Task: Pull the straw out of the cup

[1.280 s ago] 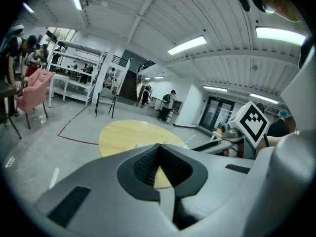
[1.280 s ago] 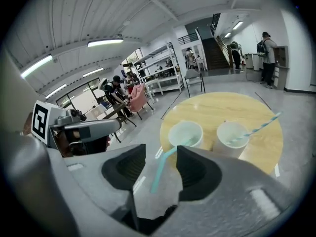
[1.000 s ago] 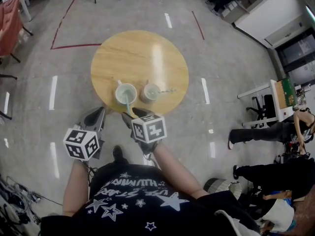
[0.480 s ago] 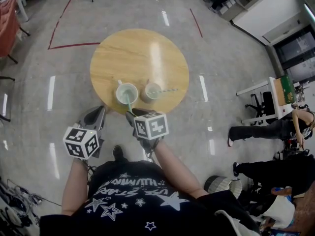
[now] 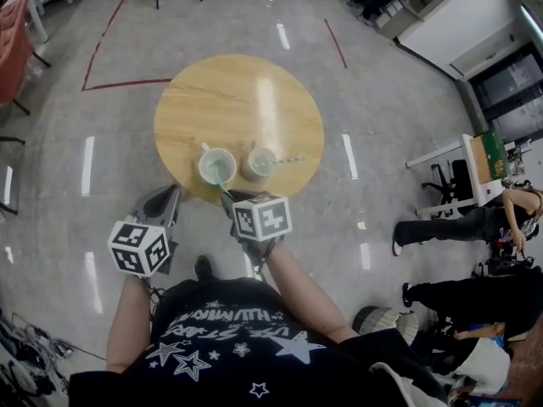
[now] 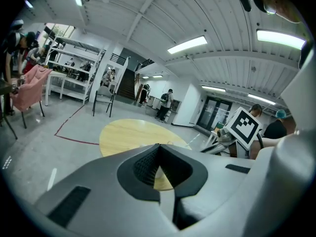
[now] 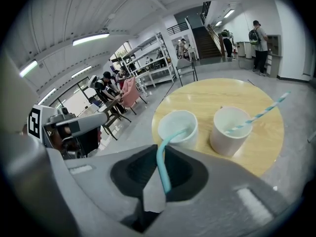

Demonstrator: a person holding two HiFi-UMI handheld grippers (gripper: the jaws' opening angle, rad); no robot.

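Two white cups stand near the front edge of the round wooden table [image 5: 237, 100]. The left cup [image 5: 217, 165] [image 7: 177, 127] holds a teal straw [image 5: 222, 179] [image 7: 163, 152] that leans toward me. A striped straw [image 5: 284, 159] [image 7: 259, 114] sticks out of the right cup [image 5: 260, 161] [image 7: 230, 130]. My right gripper [image 5: 229, 197] [image 7: 162, 149] is just in front of the left cup, its jaws closing, and the teal straw's free end is pinched between them. My left gripper [image 5: 165, 200] [image 6: 159, 146] hangs shut and empty to the left, off the table's edge.
People stand and sit at the right of the head view, near a white desk [image 5: 471, 164]. A pink chair [image 5: 13, 49] is at the far left. Red tape lines [image 5: 119, 81] mark the floor behind the table. In the left gripper view the right gripper's marker cube [image 6: 244, 126] shows at the right.
The right gripper's jaws have narrowed around the teal straw's end. Both hands have stayed nearly where they were, and the cups have not moved.
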